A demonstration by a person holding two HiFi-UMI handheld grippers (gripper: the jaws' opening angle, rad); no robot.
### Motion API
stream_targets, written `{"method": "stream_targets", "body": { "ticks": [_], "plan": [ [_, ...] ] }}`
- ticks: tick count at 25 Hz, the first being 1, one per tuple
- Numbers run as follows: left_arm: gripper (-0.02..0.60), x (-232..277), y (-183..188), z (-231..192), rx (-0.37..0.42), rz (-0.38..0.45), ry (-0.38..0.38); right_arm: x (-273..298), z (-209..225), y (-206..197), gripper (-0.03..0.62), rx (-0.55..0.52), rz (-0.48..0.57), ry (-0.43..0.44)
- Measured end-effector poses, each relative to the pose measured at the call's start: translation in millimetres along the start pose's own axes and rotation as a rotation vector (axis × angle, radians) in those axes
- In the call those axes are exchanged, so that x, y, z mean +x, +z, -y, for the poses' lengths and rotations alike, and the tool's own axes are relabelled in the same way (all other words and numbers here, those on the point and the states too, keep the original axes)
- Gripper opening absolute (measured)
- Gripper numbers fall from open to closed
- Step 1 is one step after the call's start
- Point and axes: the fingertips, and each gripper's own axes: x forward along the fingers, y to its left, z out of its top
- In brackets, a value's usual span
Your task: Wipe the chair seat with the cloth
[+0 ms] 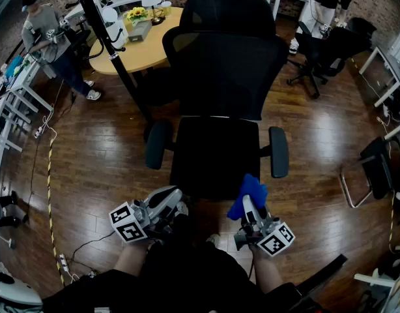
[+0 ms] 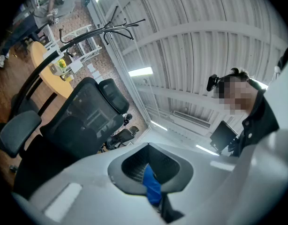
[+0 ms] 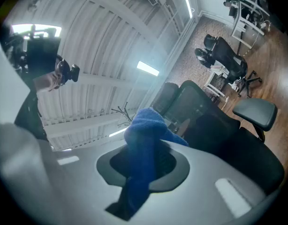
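Observation:
The black office chair stands in front of me, its seat (image 1: pixel 213 158) bare between two armrests. A blue cloth (image 1: pixel 251 191) bunches just above the seat's front right corner, with my right gripper (image 1: pixel 247 205) shut on it. In the right gripper view the cloth (image 3: pixel 144 130) hangs out over the closed jaws of that gripper (image 3: pixel 145 175), with the chair's backrest (image 3: pixel 205 121) beyond. My left gripper (image 1: pixel 172 202) hovers at the seat's front left corner, jaws together. In its own view the left gripper (image 2: pixel 153 191) shows a thin blue strip at the jaw seam; I cannot tell what it is.
A round wooden table (image 1: pixel 138 47) and a black coat-stand pole (image 1: pixel 112 51) sit behind the chair on the left. A person (image 1: pixel 50 38) stands at the far left. More black chairs (image 1: pixel 324 51) are at the back right, a metal-framed chair (image 1: pixel 366 178) at the right, and cables (image 1: pixel 49 175) on the floor.

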Motion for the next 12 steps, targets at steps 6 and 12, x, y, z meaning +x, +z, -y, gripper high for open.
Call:
{"method": "stream_targets", "body": {
  "ticks": [6,12],
  "plan": [
    [0.000,18.5,42.0,-56.2,-0.008,0.002,-0.059,52.7,20.6,-4.1,0.060,-0.052,-0.005,-0.041],
    [0.000,48.9,89.2,-107.9,-0.041,-0.022,-0.150,115.8,62.9,-8.0,0.060,-0.165,-0.119,-0.149]
  ]
}}
